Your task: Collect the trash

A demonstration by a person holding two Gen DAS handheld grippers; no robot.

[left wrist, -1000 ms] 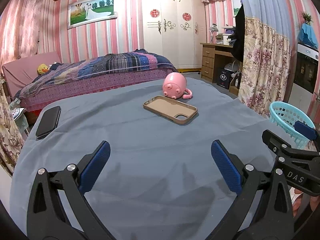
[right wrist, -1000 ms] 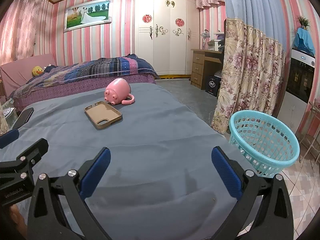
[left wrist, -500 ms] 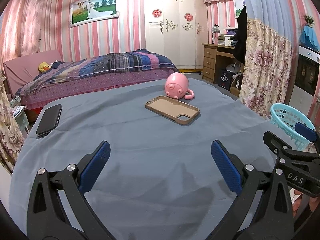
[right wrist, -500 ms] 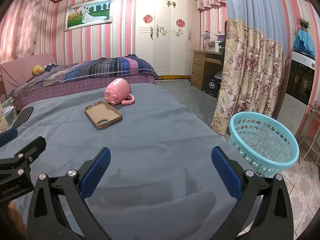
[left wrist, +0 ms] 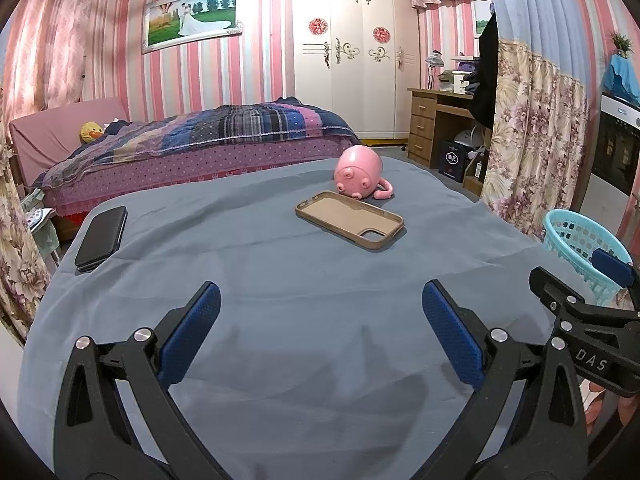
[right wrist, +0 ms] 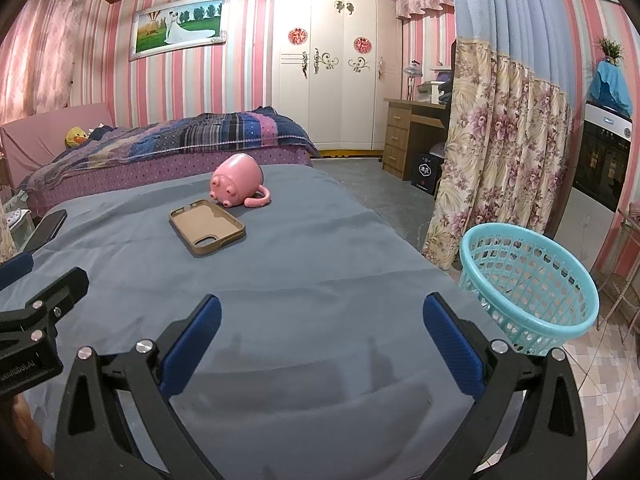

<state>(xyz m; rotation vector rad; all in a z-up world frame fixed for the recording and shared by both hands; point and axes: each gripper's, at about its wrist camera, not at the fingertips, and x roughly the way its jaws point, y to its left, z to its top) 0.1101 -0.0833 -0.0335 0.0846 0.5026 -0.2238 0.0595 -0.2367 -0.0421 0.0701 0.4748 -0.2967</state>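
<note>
My left gripper (left wrist: pixel 320 332) is open and empty above the near part of a grey-blue cloth surface (left wrist: pixel 280 280). My right gripper (right wrist: pixel 320 336) is open and empty beside it, nearer the right edge. A turquoise mesh basket (right wrist: pixel 528 280) stands on the floor at the right; it also shows in the left wrist view (left wrist: pixel 580 244). I see no loose trash on the cloth. Each gripper shows at the edge of the other's view.
A tan phone case (left wrist: pixel 350 224) (right wrist: pixel 207 226) lies mid-surface with a pink pig mug (left wrist: pixel 360 174) (right wrist: pixel 238 180) on its side behind it. A black phone (left wrist: pixel 102 236) lies at the left edge. A bed, wardrobe, desk and floral curtain stand beyond.
Both views have shifted slightly; the basket sits a little lower and nearer in the right wrist view. Both grippers stay open and empty.
</note>
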